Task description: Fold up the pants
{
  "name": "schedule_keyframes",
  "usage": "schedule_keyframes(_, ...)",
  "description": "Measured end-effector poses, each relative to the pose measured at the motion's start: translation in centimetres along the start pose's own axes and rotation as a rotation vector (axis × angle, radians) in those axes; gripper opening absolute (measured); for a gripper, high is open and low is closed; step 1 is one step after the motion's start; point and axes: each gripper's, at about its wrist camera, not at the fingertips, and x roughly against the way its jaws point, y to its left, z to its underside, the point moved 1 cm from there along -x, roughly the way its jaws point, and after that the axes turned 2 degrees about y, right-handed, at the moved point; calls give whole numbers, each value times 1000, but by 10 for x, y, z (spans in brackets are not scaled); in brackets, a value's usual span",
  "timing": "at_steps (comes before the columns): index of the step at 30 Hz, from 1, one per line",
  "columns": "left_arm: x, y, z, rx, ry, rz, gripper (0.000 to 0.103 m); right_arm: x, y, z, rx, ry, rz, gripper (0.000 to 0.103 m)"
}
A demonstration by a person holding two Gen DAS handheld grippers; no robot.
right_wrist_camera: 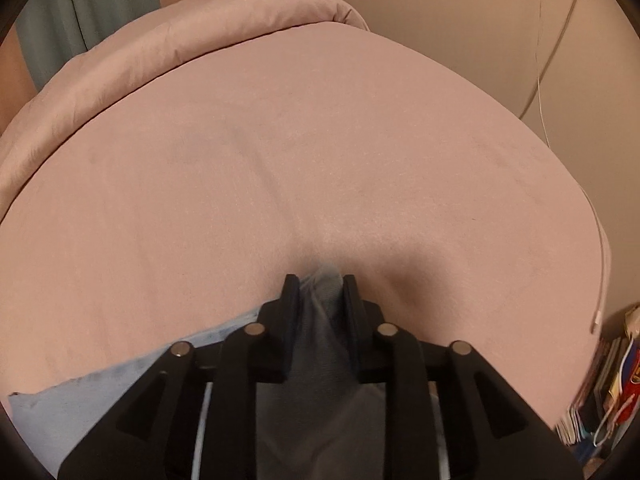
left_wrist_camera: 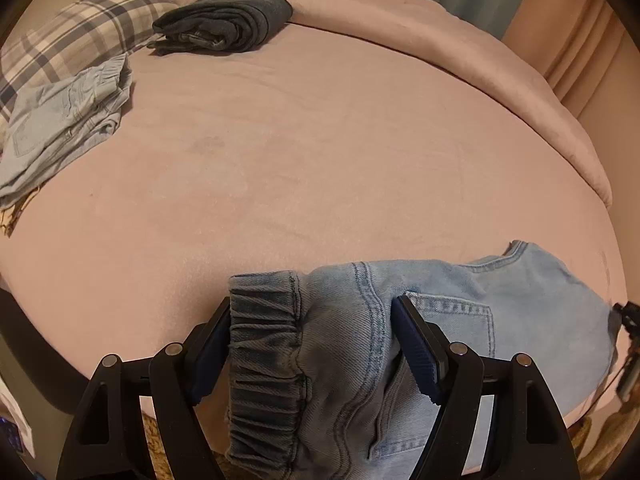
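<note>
Light blue denim pants (left_wrist_camera: 460,312) with a grey elastic waistband (left_wrist_camera: 264,344) lie at the near edge of the pink bed (left_wrist_camera: 300,152). My left gripper (left_wrist_camera: 312,308) is open, its fingers either side of the waistband and the seam next to a back pocket. My right gripper (right_wrist_camera: 317,282) is shut on a bunched part of the pants (right_wrist_camera: 320,344), low over the bed sheet (right_wrist_camera: 300,160). More denim (right_wrist_camera: 80,400) spreads to its lower left. The right gripper also shows at the far right edge of the left wrist view (left_wrist_camera: 628,320).
Folded dark pants (left_wrist_camera: 228,24) and a light blue folded garment (left_wrist_camera: 64,120) lie at the bed's far left by a plaid pillow (left_wrist_camera: 72,36). A rolled pink duvet (right_wrist_camera: 140,52) runs along the far side. A white cable (right_wrist_camera: 600,240) hangs off the right edge; books (right_wrist_camera: 604,392) stand below.
</note>
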Motion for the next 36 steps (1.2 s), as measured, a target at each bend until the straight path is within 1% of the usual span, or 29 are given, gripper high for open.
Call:
schedule_keyframes(1,0,0,1,-1,-1,2,76,10,3,0,6,0,-14,36)
schedule_keyframes(3,0,1,1,-1,-3,10,76,33,18,4,42,-16,-65,51)
schedule_keyframes(5,1,2,2,0,-5,17,76,56,47,11,120,-28,-113,55)
schedule_keyframes(7,1,2,2,-1,-8,21,76,71,75,19,192,-23,-149,61)
schedule_keyframes(9,2,3,3,-5,-12,25,76,86,116,34,285,-6,-228,67)
schedule_keyframes(10,3,3,3,-9,-16,26,76,89,131,39,316,4,-264,67)
schedule_keyframes(13,3,3,3,-10,-22,32,76,98,195,65,433,78,-424,70)
schedule_keyframes(15,3,4,4,-4,-25,37,76,97,232,79,491,130,-497,72)
schedule_keyframes(16,3,4,5,-7,-30,36,76,95,250,86,520,155,-517,72)
schedule_keyframes(19,4,2,5,-15,-39,28,76,93,299,110,619,182,-526,72)
schedule_keyframes(23,5,0,5,-35,-53,14,76,92,338,139,693,214,-535,72)
schedule_keyframes(24,4,0,5,-35,-53,13,76,88,345,136,701,223,-537,72)
schedule_keyframes(27,3,1,5,-28,-54,18,76,84,359,148,742,226,-512,73)
schedule_keyframes(30,2,2,7,-23,-60,24,76,81,356,152,763,212,-490,76)
schedule_keyframes(33,2,2,10,-32,-73,27,72,73,359,155,773,214,-455,76)
schedule_keyframes(36,2,1,11,-46,-83,19,71,71,361,159,794,186,-416,74)
